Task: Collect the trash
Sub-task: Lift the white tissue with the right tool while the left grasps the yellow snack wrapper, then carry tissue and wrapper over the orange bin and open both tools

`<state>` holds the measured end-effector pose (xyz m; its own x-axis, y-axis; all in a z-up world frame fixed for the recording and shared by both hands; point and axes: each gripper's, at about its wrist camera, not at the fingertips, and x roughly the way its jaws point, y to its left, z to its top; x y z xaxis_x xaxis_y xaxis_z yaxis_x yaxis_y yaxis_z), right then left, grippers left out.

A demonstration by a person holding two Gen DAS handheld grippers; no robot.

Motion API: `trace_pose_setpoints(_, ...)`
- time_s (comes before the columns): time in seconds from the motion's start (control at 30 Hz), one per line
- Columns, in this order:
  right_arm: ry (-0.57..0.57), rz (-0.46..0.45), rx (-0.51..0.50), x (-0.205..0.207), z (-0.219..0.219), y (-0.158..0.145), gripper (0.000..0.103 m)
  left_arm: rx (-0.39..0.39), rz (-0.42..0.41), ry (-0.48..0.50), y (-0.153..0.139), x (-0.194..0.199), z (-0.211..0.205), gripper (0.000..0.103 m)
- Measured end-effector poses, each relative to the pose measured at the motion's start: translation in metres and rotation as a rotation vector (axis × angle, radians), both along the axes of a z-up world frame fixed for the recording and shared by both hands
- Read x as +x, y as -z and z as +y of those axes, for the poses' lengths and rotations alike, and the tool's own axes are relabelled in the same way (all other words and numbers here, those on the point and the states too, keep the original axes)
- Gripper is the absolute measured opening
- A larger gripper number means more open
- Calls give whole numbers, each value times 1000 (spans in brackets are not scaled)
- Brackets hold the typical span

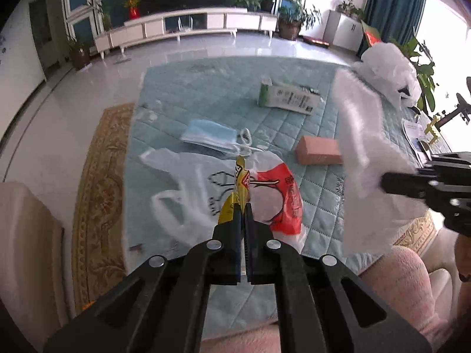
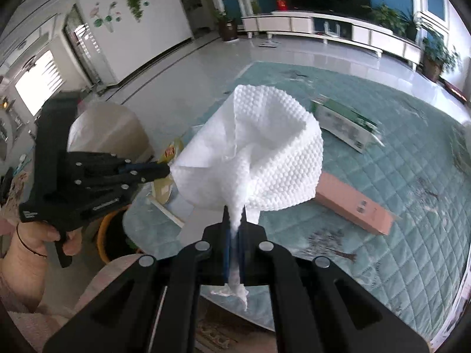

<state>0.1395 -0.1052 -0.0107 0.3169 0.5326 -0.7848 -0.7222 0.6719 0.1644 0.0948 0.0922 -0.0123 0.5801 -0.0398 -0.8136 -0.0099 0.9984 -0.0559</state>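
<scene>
Both grippers are pinched shut on trash above a table covered with a pale green quilted cloth (image 1: 206,94). One, the left gripper (image 1: 243,206), has its jaws closed on a yellow wrapper (image 1: 240,182) with red print; the writing is too small and creased to read, and the wrapper's lower part is hidden between the jaws. From the right wrist view only a scrap of that wrapper (image 2: 170,153) shows past the left gripper (image 2: 166,170), the rest covered by the paper towel. Its partner, the right gripper (image 2: 234,220), is clamped on the twisted stem of a white dimpled paper towel (image 2: 265,147), which fans out above the jaws and blocks much of the table behind it; a short tail hangs below the jaws. In the left wrist view the same paper towel (image 1: 368,153) is blurred, and the right gripper (image 1: 385,182) is cut off at the frame's right edge. Below the left gripper lies a white plastic bag (image 1: 188,185) with a black line drawing and a red patch carrying characters I cannot make out; whether anything is in it cannot be seen. Farther off on the cloth lie a blue face mask (image 1: 209,135), a pink box (image 1: 318,150) and a green and white carton (image 1: 288,97) on its side, its print too blurred to read. A second white bag (image 1: 388,67) sits crumpled at the table's far right.
</scene>
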Motion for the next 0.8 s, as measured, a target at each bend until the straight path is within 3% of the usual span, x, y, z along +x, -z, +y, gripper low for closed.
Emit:
trace_pose_setpoints(0.23,-150,22,-16,-44,63,12,4,15,-11,-98,-8,-64,47,7)
trace_pose_setpoints(0.7,-534,110,-82,-168,246,59,4,-10,77,-463,56,-223,204,7)
trace_pose_setpoints(0.8,-591,136,-120,-190,280,76,4,-67,79,-492,72,-246,227,7)
